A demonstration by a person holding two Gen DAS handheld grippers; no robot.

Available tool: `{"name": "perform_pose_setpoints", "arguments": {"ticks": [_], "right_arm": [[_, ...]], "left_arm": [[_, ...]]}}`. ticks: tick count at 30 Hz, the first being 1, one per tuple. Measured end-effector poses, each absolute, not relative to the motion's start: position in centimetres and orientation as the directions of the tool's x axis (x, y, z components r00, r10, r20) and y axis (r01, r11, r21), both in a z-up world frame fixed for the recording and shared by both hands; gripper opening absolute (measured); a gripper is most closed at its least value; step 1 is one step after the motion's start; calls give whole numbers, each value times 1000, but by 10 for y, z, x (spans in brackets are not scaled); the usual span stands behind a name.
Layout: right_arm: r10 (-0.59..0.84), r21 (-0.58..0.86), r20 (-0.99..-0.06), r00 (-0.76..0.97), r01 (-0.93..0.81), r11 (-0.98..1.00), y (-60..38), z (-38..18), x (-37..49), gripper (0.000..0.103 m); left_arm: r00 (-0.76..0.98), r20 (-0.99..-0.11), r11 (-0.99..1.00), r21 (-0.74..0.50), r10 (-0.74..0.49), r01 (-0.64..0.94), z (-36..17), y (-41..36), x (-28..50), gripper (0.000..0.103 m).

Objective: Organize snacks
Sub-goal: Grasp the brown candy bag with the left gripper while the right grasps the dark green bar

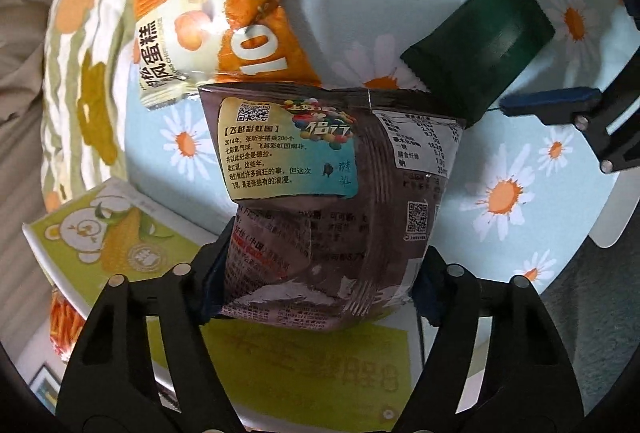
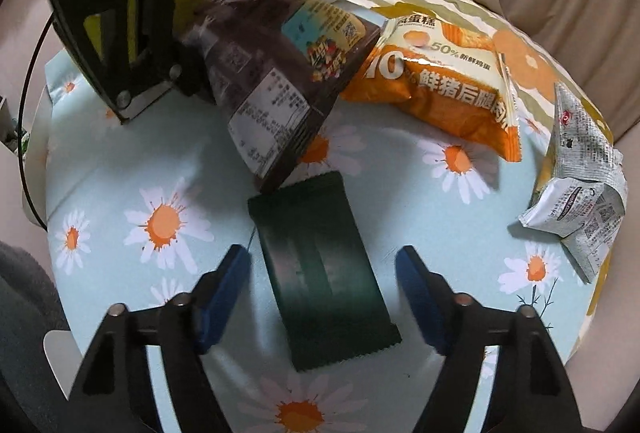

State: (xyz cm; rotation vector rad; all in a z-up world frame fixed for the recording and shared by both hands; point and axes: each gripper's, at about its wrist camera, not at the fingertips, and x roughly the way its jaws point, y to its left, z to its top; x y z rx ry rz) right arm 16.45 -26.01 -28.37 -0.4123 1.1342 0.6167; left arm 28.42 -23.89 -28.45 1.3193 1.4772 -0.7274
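Observation:
My left gripper (image 1: pixel 316 293) is shut on a brown snack bag (image 1: pixel 328 193) and holds it above the daisy-print table (image 1: pixel 500 193); the bag also shows in the right wrist view (image 2: pixel 272 81), tilted down. A dark green packet (image 2: pixel 320 269) lies flat on the table between the open fingers of my right gripper (image 2: pixel 324 293); it also shows in the left wrist view (image 1: pixel 480 45). An orange-and-white cake bag (image 1: pixel 208 5) lies beyond the brown bag, also in the right wrist view (image 2: pixel 440 81).
A yellow-green box (image 1: pixel 100 233) with a bear picture sits under my left gripper. A crumpled silver-white packet (image 2: pixel 580 193) lies at the table's right edge. A flower-print cushion (image 1: pixel 80 33) borders the table's far side.

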Motion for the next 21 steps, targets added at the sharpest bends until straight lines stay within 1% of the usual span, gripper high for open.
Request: {"name": "perform_pose_setpoints", "arguments": {"ticks": [2,4,5,14,21], "right_arm": [[248,4,-925,287,-647,762,-261,-282,162,54],[247,3,-926,287,-646,764,-264,-279,161,45],[245,5,-927,284,-643,766,-266,-279,161,43],[208,2,-933,293,-576,818,-289,-277,146,42],[199,13,-934,297,-528,849,-313,-275,114,41]], "left_arm": [[76,-930,229,167,359,959,-284,-238,282,66],[75,-932,234,166,356,958,-284,-239,279,66],[76,-932,232,167,354,958,-284,-239,276,66],[29,-939,260,124,344,958,-288,-260,236,64],[-26,-961,383,85,276,920,-287,-271,213,63]]}}
